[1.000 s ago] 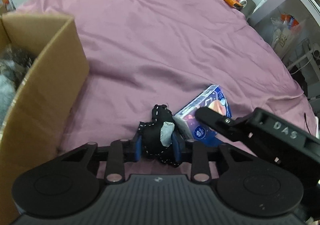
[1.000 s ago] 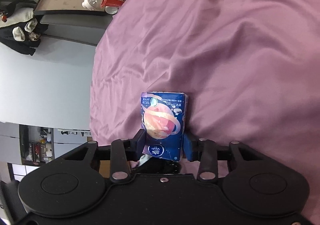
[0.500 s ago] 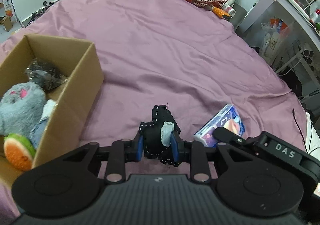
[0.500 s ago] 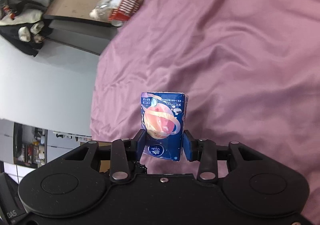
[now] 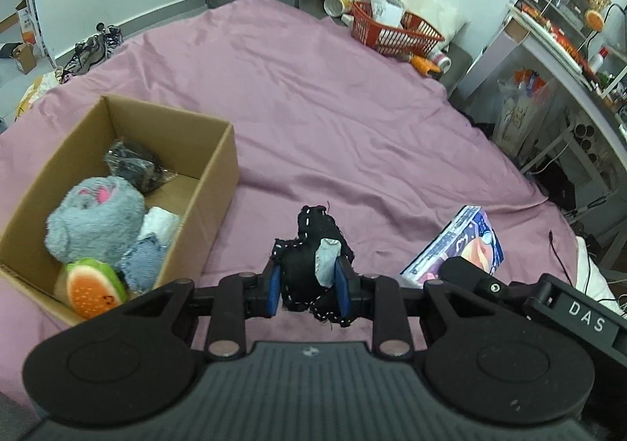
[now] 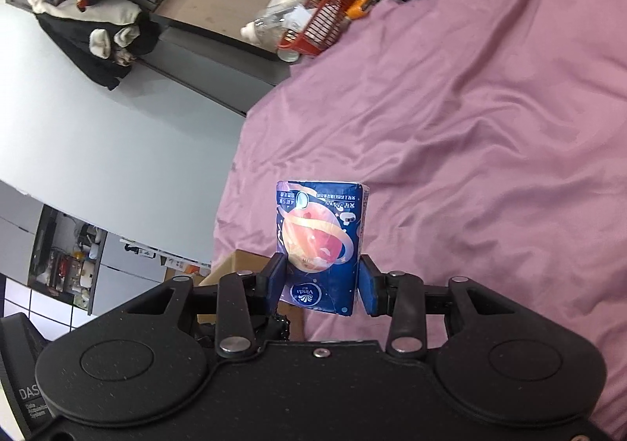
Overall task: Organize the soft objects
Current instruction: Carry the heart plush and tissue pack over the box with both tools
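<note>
My left gripper (image 5: pixel 307 286) is shut on a black cloth toy with white stitching (image 5: pixel 311 253), held above the pink bedsheet (image 5: pixel 333 119). To its left stands an open cardboard box (image 5: pixel 213 182) holding a grey plush (image 5: pixel 94 221), a watermelon-slice plush (image 5: pixel 88 286), a denim piece and a dark bag. My right gripper (image 6: pixel 323 286) is shut on a blue tissue pack with a planet print (image 6: pixel 319 241), lifted off the bed. That same tissue pack (image 5: pixel 462 241) and the right gripper's body show at the lower right of the left wrist view.
A red plastic basket (image 5: pixel 395 33) with bottles and bags sits at the bed's far corner. A cluttered desk and shelves (image 5: pixel 564 49) stand to the right. Shoes (image 5: pixel 94 49) lie on the floor beyond the bed's left side. A corner of the cardboard box (image 6: pixel 231 264) shows behind my right gripper.
Both grippers have risen off the bed with their objects still clamped. In the left wrist view the box's inside has come into sight; the right wrist view has rolled and shows more of the room.
</note>
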`<state>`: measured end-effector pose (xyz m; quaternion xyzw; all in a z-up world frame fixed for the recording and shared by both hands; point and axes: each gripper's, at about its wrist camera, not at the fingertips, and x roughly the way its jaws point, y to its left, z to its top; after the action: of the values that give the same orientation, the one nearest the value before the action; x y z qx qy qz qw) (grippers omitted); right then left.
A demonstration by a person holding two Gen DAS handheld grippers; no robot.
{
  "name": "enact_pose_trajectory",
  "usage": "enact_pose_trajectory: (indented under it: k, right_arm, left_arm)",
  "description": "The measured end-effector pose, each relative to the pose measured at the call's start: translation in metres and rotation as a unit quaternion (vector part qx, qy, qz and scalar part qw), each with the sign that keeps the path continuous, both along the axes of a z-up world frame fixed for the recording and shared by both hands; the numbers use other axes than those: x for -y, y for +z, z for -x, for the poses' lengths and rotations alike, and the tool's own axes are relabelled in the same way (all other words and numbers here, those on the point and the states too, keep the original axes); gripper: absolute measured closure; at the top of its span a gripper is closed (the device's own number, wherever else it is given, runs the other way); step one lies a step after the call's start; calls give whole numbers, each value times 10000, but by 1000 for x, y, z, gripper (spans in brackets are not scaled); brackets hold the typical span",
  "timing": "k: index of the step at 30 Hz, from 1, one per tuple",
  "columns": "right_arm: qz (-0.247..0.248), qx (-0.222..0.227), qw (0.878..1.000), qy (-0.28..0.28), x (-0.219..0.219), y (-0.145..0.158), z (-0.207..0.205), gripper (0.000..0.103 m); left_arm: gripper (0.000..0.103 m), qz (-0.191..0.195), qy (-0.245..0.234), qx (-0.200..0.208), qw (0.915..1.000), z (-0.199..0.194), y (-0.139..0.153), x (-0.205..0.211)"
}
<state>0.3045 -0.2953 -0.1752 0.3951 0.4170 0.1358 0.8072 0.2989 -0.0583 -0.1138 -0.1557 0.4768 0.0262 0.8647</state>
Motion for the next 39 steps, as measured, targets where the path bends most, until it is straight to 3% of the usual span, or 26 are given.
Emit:
enact_pose_trajectory:
  k: [16,25,32,39]
  right_arm:
    - [-45,321,9992,217,-37,37,4,64]
    - [9,381,9986,358,-59,48,2,64]
    - [88,419,9980,471,-80,53,-1,64]
    - [130,391,9971,637,-104,54,-4,64]
  left_arm:
    - [76,210,469,409,9978,17,39,-59]
    - [76,330,783,533,9950,20,46,-95]
    - [75,387,905,465,9941,19,40,-117]
    - [75,357,887,72,9954,22,22,-131]
